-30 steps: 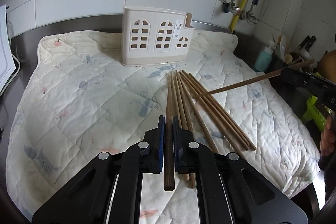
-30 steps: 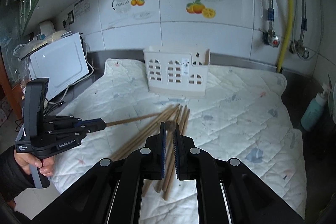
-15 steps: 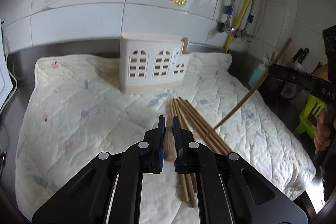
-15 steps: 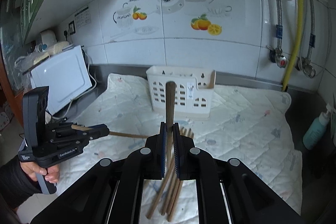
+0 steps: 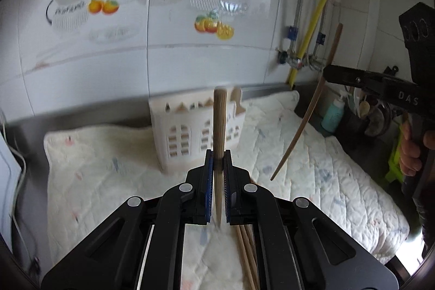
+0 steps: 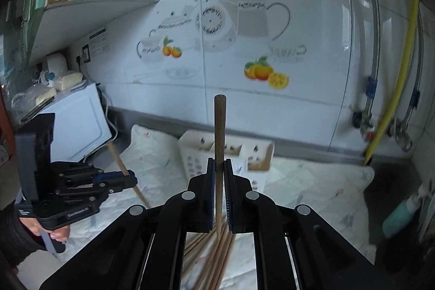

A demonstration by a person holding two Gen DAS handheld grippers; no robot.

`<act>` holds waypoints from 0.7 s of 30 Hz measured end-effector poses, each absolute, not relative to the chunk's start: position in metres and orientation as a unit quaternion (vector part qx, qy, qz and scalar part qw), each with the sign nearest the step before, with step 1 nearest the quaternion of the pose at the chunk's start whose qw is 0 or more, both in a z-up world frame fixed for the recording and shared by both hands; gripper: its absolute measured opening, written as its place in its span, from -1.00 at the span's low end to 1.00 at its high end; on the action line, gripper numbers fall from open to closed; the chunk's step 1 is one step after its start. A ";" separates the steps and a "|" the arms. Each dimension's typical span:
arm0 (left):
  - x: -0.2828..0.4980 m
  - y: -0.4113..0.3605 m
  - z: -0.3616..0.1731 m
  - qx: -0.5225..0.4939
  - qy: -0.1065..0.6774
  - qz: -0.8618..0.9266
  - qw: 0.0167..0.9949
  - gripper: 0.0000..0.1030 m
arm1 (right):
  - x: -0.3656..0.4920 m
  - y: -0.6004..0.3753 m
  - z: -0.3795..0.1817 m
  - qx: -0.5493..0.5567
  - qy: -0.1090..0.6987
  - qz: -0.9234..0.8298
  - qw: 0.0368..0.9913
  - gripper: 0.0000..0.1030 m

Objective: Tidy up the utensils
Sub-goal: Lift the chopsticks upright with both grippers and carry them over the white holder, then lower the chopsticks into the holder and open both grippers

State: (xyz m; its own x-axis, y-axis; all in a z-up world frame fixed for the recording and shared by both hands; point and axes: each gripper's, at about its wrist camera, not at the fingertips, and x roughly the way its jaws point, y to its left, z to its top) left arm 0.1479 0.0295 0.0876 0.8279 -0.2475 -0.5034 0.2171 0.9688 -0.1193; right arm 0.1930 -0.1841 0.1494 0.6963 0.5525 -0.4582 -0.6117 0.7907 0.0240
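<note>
My left gripper [image 5: 218,159] is shut on a wooden chopstick [image 5: 219,121] held upright above the quilted mat [image 5: 108,159]. It also shows at the left of the right wrist view [image 6: 130,180]. My right gripper [image 6: 219,167] is shut on another chopstick [image 6: 219,127], also upright; in the left wrist view it [image 5: 329,72] is at the right, its chopstick [image 5: 307,121] slanting down. The cream utensil holder [image 5: 190,132] stands at the back of the mat, ahead of both grippers [image 6: 252,151]. Several loose chopsticks [image 6: 214,257] lie on the mat below.
A tiled wall [image 5: 136,45] stands behind the holder. Pipes and a yellow hose [image 6: 399,78] run at the right. A teal bottle [image 5: 333,113] stands right of the mat. A white microwave [image 6: 73,124] is at the left.
Both grippers have lifted their chopsticks off the pile and tipped them from lying flat to upright. Both have risen above the mat and face the holder.
</note>
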 end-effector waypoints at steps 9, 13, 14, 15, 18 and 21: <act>0.179 0.038 0.152 -0.020 0.207 -0.101 0.973 -0.89 | 0.238 -0.178 0.186 -0.057 0.193 0.286 0.937 -0.87; 0.191 0.044 0.186 -0.018 0.159 -0.084 0.983 -0.89 | 0.260 -0.178 0.199 -0.040 0.182 0.272 0.944 -0.87; 0.195 0.045 0.192 -0.016 0.150 -0.079 0.985 -0.89 | 0.267 -0.177 0.201 -0.038 0.177 0.266 0.947 -0.87; 0.201 0.046 0.199 -0.012 0.139 -0.071 0.988 -0.89 | 0.271 -0.177 0.203 -0.037 0.175 0.263 0.948 -0.87; 0.219 0.048 0.206 -0.011 0.124 -0.054 0.991 -0.89 | 0.289 -0.170 0.202 -0.037 0.175 0.255 0.950 -0.87; 0.240 0.053 0.200 -0.020 0.122 -0.046 0.991 -0.89 | 0.304 -0.165 0.195 -0.036 0.177 0.251 0.951 -0.87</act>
